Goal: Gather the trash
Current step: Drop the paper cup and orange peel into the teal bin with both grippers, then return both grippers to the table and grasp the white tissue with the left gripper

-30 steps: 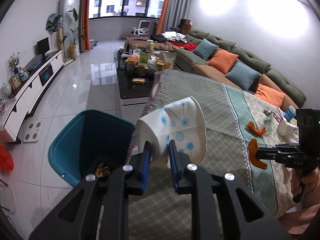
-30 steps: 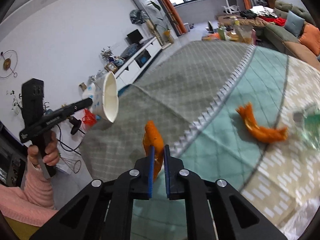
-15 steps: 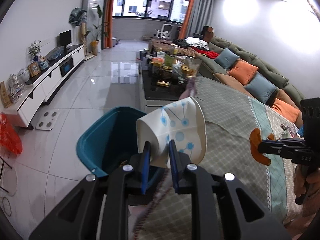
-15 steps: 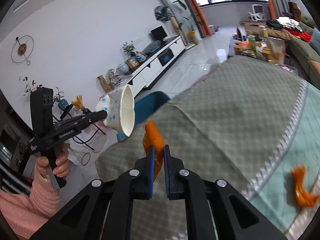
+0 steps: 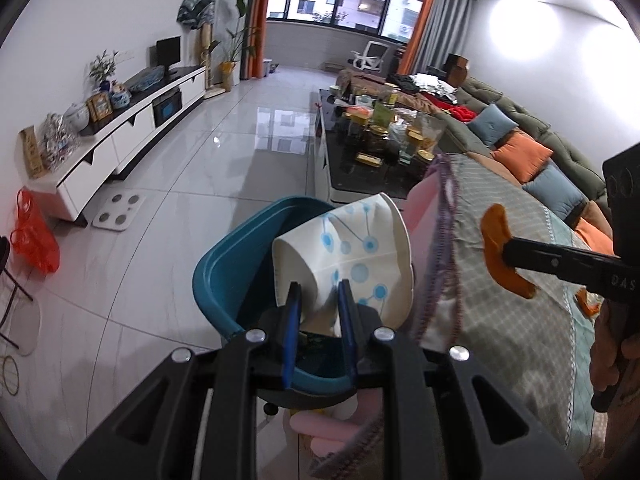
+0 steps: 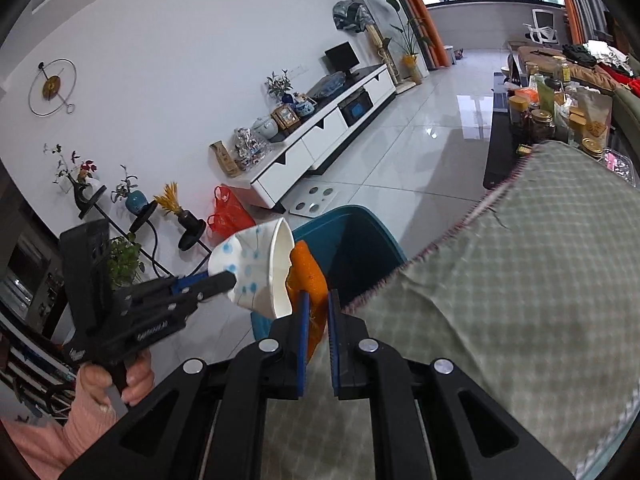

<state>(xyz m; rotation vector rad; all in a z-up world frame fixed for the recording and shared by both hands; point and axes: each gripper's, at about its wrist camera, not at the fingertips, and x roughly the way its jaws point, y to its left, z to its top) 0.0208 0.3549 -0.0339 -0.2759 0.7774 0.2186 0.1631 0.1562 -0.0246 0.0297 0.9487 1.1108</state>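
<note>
Paper, white with blue dots, makes up the crumpled cup (image 5: 344, 256) that the left tongs (image 5: 318, 304) clench by its creased wall, mouth turned sideways. It hangs right over the open teal bin (image 5: 224, 276) standing on the tiled floor beside the draped tabletop (image 6: 520, 280). In the right wrist view the same cup (image 6: 256, 268) sits just left of the bin (image 6: 352, 240), touching or nearly touching the orange peel (image 6: 308, 280) pinched in the right tongs (image 6: 316, 320), whose jaws are nearly closed on that thin strip. The peel rides at the bin's near rim, between the cup and the fringed edge of the checked cloth.

As for progress, both pieces are lifted and carried to the bin but neither is let go; the drop itself is what remains for these two. Something dark and small lies at the bin's bottom in the left wrist view, though what it is cannot be told. A further orange scrap (image 5: 588, 306) shows on the cloth behind the right tongs (image 5: 500, 252), well away from the bin, so at least one more piece seems left to fetch afterwards.

Farther from the bin, a red plastic bag (image 5: 34, 236) sits on the floor by the white cabinet, and a dark coffee table crowded with jars stands beyond the cloth's far corner.
</note>
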